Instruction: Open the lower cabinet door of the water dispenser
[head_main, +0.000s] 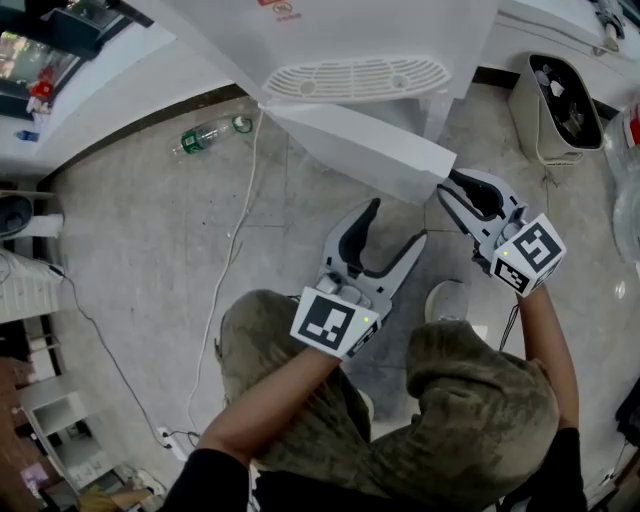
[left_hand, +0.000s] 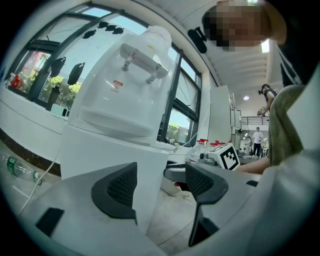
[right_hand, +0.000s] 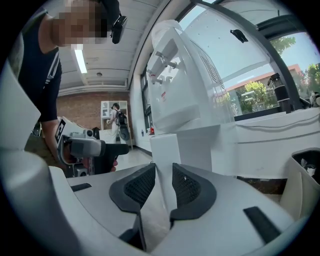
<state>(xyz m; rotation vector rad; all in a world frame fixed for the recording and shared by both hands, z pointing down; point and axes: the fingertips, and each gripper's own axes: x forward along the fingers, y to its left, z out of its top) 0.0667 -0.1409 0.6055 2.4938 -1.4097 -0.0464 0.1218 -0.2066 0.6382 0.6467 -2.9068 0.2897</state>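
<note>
Although the lower cabinet door (head_main: 360, 140) of the water dispenser (head_main: 340, 40) already stands swung out from the cabinet front, it is judged only partly open. In the head view the door projects as a white panel from below the drip grille (head_main: 355, 77) toward the person. Its hinge side is at the dispenser and its free edge is out over the floor (head_main: 150, 230).

Right gripper (head_main: 458, 198): closed on the free edge of the door. Its own view shows the thin panel running up between the two ribbed pads (right_hand: 137, 187), both against it with no gap visible. The grip is at the edge farthest from the hinge, judged to be chosen because it gives the most leverage for swinging the panel.

Left gripper (head_main: 396, 220): jaws wide apart, holding nothing. Its own view shows the door's face just ahead and the door's edge running down across the gap, but neither pad presses on it. It sits near the door's lower edge, beside the right gripper, judged to be a standby or steadying position. Whether it touches the panel cannot be told.

Other items: a plastic bottle (head_main: 210, 135) lies on the floor near the dispenser's base, with a white cable (head_main: 235, 240) running past it. A waste bin (head_main: 560, 105) stands at the dispenser's other side. None appears to lie in the door's swing path.

Risk: the hold is a pinch on a thin edge, so a pull off the door's arc could let it slip.
</note>
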